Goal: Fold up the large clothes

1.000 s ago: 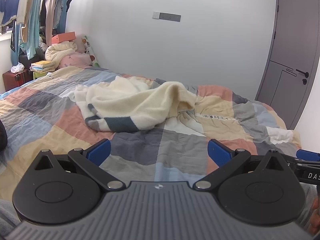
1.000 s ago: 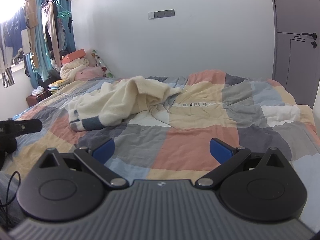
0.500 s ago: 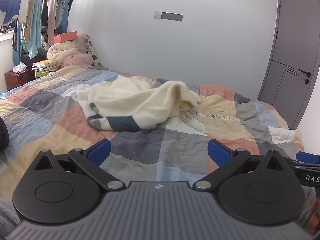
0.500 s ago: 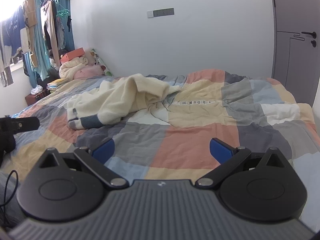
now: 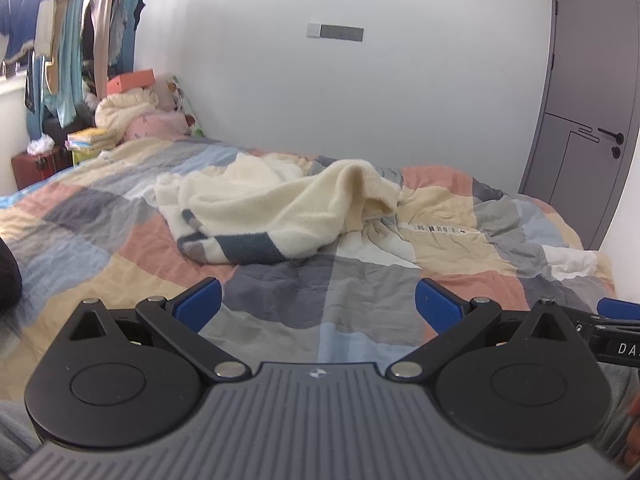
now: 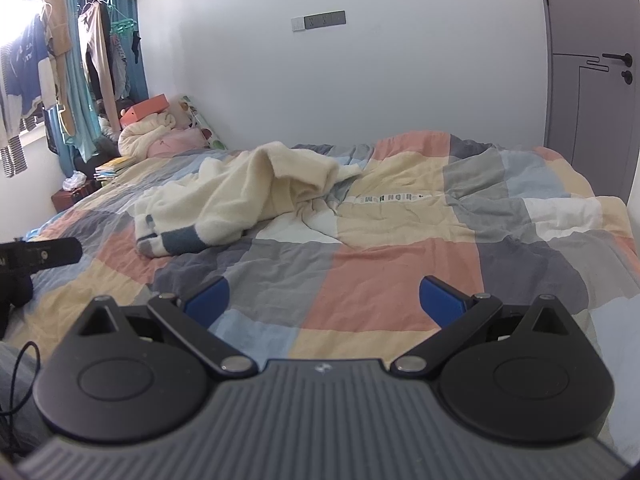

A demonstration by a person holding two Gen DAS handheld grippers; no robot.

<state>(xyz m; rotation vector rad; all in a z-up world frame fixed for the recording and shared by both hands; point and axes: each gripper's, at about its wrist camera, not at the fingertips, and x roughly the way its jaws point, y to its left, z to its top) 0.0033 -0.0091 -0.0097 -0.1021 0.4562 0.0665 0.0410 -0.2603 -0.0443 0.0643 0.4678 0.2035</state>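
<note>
A cream fleece garment (image 5: 276, 208) with dark blue and grey bands at one end lies crumpled on a patchwork quilt (image 5: 332, 292). The right wrist view shows the same garment (image 6: 240, 196) left of centre on the quilt (image 6: 392, 272). My left gripper (image 5: 318, 306) hovers open over the near part of the bed, well short of the garment, nothing between its blue pads. Over the near edge my right gripper (image 6: 324, 298) is open too, the garment ahead and to its left. The left wrist view catches the right gripper's tip (image 5: 618, 308) at the right edge.
A grey door (image 5: 584, 128) stands at the right. Pillows and an orange box (image 5: 132, 80) pile at the bed's head by the white wall. Clothes hang on a rack (image 6: 72, 72) at far left. Books and a dark red case (image 5: 36, 162) sit beside the bed.
Both grippers have drifted slightly closer to the bed, the garment shifting a little rightward in the views. Jaws stay open; nothing was touched.
</note>
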